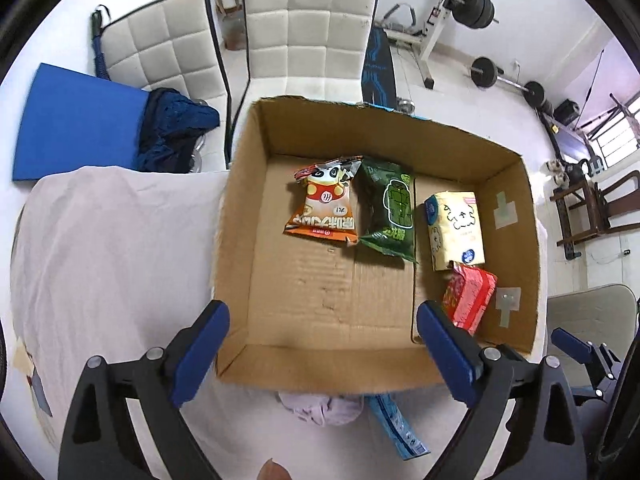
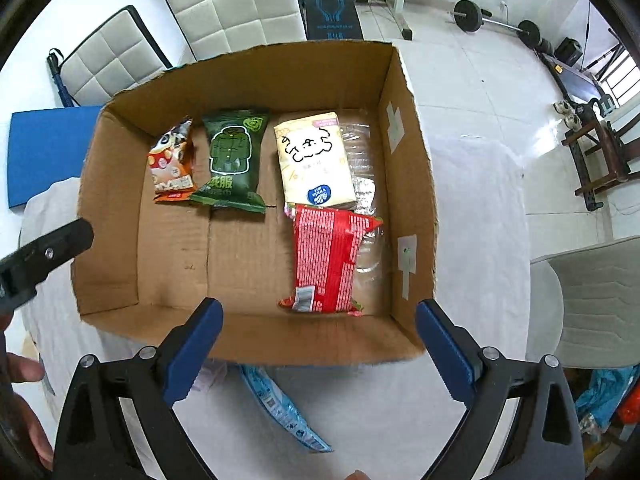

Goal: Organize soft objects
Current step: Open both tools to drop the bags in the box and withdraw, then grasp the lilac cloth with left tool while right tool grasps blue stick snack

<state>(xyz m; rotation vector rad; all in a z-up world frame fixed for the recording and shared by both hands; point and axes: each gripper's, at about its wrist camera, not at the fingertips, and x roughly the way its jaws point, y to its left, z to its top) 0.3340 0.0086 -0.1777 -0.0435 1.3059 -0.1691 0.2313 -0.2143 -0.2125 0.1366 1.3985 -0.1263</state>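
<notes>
An open cardboard box (image 1: 240, 216) (image 2: 108, 200) stands on a white-covered table. In it lie an orange snack packet (image 1: 324, 204) (image 2: 170, 164), a green packet (image 1: 390, 208) (image 2: 232, 160), a pale yellow tissue pack (image 1: 454, 228) (image 2: 314, 160) and a red packet (image 1: 470, 296) (image 2: 328, 258). My left gripper (image 1: 322, 352) is open and empty above the box's near wall. My right gripper (image 2: 318, 352) is open and empty at the near wall too. A light blue packet (image 1: 396, 426) (image 2: 280, 408) and a lilac soft thing (image 1: 320, 408) lie on the table before the box.
Two white padded chairs (image 1: 308, 28) (image 2: 236, 0) stand behind the table. A blue pad (image 1: 76, 120) with dark blue cloth (image 1: 172, 128) lies at the back left. Gym equipment (image 1: 460, 4) fills the far room. A grey chair (image 2: 600, 300) stands at the right.
</notes>
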